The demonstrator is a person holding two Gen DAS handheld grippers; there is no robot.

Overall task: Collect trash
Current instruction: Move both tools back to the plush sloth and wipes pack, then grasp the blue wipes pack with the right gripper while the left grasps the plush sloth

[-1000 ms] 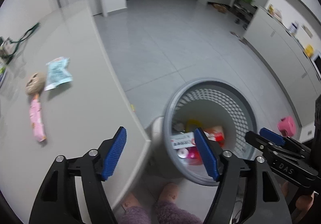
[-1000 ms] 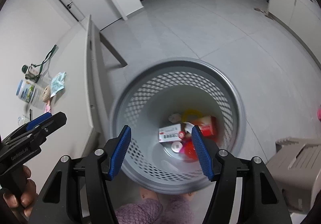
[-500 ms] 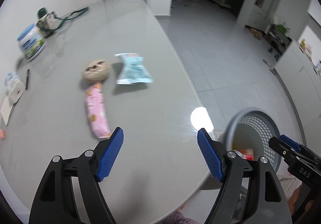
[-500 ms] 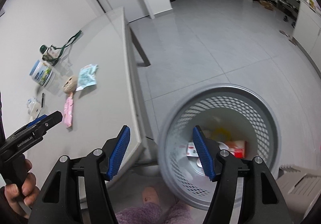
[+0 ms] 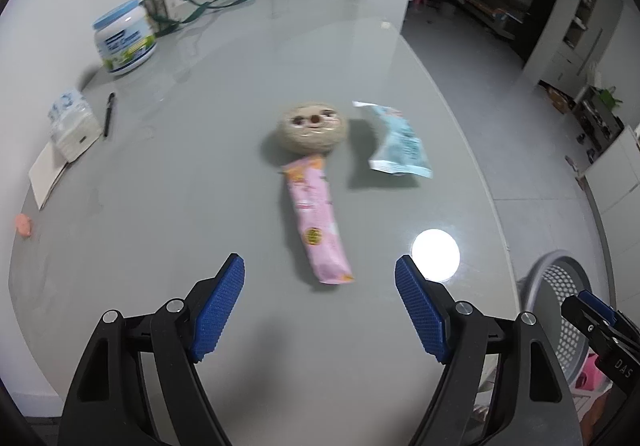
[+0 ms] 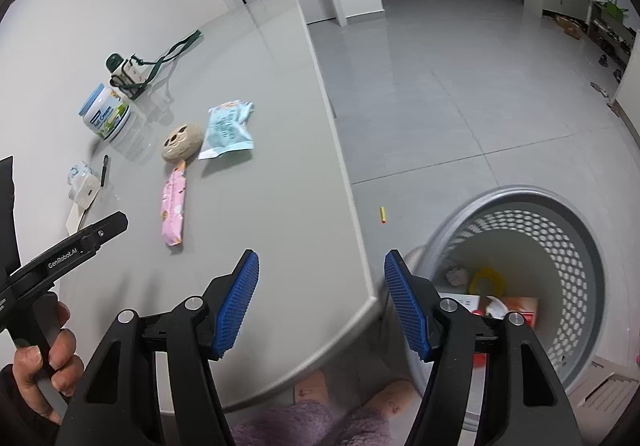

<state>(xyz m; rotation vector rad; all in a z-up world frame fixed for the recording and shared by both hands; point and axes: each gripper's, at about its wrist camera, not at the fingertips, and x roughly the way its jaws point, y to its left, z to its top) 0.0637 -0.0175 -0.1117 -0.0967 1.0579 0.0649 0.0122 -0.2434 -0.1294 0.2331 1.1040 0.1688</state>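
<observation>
- The left gripper [image 5: 319, 292] hangs over the grey table [image 5: 192, 206]. Its blue fingers [image 5: 218, 310] are wide apart and opening more, with nothing between them.
- The right gripper [image 6: 320, 300] is over the table's rounded edge. Its fingers are partly apart and hold nothing.
- In the left view, the pink snack wrapper [image 5: 316, 218] lies flat on the table at 12 o'clock from the left gripper, near it.
- A round plush toy head with a face [image 5: 312, 128] touches the wrapper's far end.
- A light blue snack bag [image 5: 400, 144] lies at 1 o'clock, a bit apart from the other two.
- The grey holey trash basket [image 6: 560, 246] stands on the floor beside the table, at 3 o'clock from the right gripper. It already has some trash in it.
- The pink wrapper looks very light, thin and crinkly, and likely slippery. I think it is best to pinch it across its middle, on the long sides.
- The blue bag looks puffy and soft, so a pinch on its flat sealed end should hold well.
</observation>
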